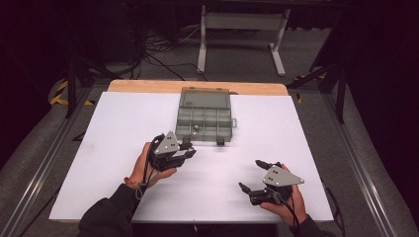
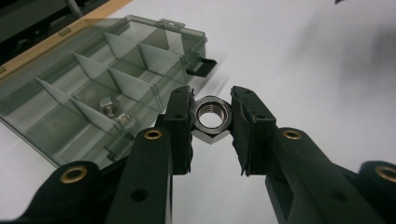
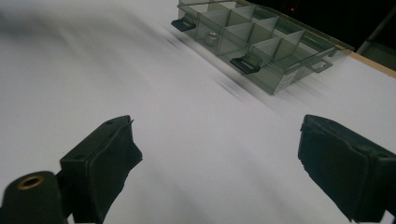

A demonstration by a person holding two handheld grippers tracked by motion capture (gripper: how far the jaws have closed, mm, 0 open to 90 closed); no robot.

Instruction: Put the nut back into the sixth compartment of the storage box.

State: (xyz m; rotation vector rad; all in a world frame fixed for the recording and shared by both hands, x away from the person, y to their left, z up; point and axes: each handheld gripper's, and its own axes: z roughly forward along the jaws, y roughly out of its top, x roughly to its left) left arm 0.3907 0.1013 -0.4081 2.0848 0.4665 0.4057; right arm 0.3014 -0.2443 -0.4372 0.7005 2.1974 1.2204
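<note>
Nearest the person, the right gripper (image 1: 251, 175) hovers low over the white counter (image 1: 123, 148) at its near right, held in the person's right hand (image 1: 284, 207). Its jaws stand wide apart with nothing between them; in the right gripper view only bare white surface lies between the two black pads (image 3: 109, 158).

A little farther in and to the left, the left gripper (image 1: 189, 149) is held in the left hand (image 1: 148, 165), its tips pointing toward the box. Its jaws are closed most of the way onto a steel hex nut (image 2: 212, 117), one pad pressed to each side, with the threaded hole facing the camera. The nut is carried just above the counter, just beside the near edge of the box.

Beyond the grippers, at the middle of the counter toward its far side, sits an open clear grey box (image 1: 203, 114) with dividers forming small compartments, its lid (image 1: 205, 98) laid back on the far side. Two black latches (image 1: 220, 141) stick out from its near wall. One compartment in the near row holds small metal parts (image 2: 114, 112), a bolt head among them.

Past the counter, a strip of wooden edge (image 1: 197, 87) shows, then the dim floor with cables and a white frame (image 1: 242, 22).
</note>
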